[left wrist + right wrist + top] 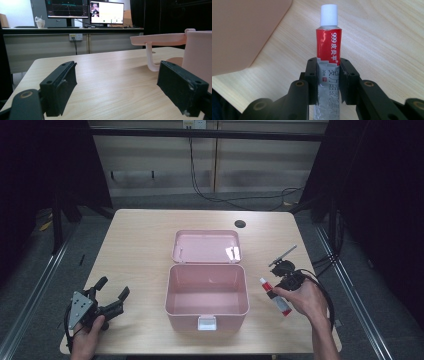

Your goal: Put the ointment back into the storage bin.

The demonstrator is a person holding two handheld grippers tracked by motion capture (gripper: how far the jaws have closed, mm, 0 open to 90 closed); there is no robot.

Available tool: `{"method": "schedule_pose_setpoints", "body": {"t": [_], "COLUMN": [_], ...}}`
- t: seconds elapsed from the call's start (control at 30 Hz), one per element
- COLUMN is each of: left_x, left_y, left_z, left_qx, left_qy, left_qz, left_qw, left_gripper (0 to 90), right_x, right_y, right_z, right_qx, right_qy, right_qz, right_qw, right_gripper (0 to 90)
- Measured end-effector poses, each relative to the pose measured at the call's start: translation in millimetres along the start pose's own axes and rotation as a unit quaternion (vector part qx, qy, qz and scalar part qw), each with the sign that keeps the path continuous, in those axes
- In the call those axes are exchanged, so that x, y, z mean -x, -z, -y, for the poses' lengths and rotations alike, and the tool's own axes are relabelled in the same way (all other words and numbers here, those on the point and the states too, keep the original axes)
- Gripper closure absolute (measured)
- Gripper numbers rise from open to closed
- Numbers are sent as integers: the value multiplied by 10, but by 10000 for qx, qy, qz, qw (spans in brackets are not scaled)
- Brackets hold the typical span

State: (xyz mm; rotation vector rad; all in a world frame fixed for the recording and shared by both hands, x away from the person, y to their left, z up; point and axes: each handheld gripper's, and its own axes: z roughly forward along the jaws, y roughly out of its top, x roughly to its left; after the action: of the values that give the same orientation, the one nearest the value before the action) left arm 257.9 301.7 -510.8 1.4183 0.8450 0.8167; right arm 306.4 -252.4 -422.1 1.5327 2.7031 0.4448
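A: Right gripper (328, 82) status?
B: Clamped on red-and-silver tube (328, 53), white cap pointing away past its jaws, pink box (206, 295) just beside.
A: Left gripper (111, 296)?
B: Jaws spread wide, nothing between.

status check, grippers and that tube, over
Right gripper shut on the red and white tube, held off the table right of the open pink box. Left gripper open, nothing between its jaws, near the table's left edge. Nothing between tube and box.

Glossy foil tube (329, 47) (ribbed plastic cap), smooth pink plastic box (207, 292), matt wood-grain table (135, 245).
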Motion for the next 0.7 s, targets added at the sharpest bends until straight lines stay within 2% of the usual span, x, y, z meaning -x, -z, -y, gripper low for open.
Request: {"method": "schedule_pose_setpoints", "body": {"t": [0.3,0.7], "left_x": [1,1], "left_y": [-1,-2], "left_z": [0,0], "left_qx": [8,7], "left_qy": [8,8], "left_qz": [-6,-6], "left_qw": [10000,10000], "left_gripper": [156,156], "right_x": [-48,-102], "right_y": [138,363], "right_z": [6,16], "right_qx": [210,521], "right_qy": [47,94], "right_qz": [-174,-228], "right_qw": [9996,9983], "right_gripper": [713,713]}}
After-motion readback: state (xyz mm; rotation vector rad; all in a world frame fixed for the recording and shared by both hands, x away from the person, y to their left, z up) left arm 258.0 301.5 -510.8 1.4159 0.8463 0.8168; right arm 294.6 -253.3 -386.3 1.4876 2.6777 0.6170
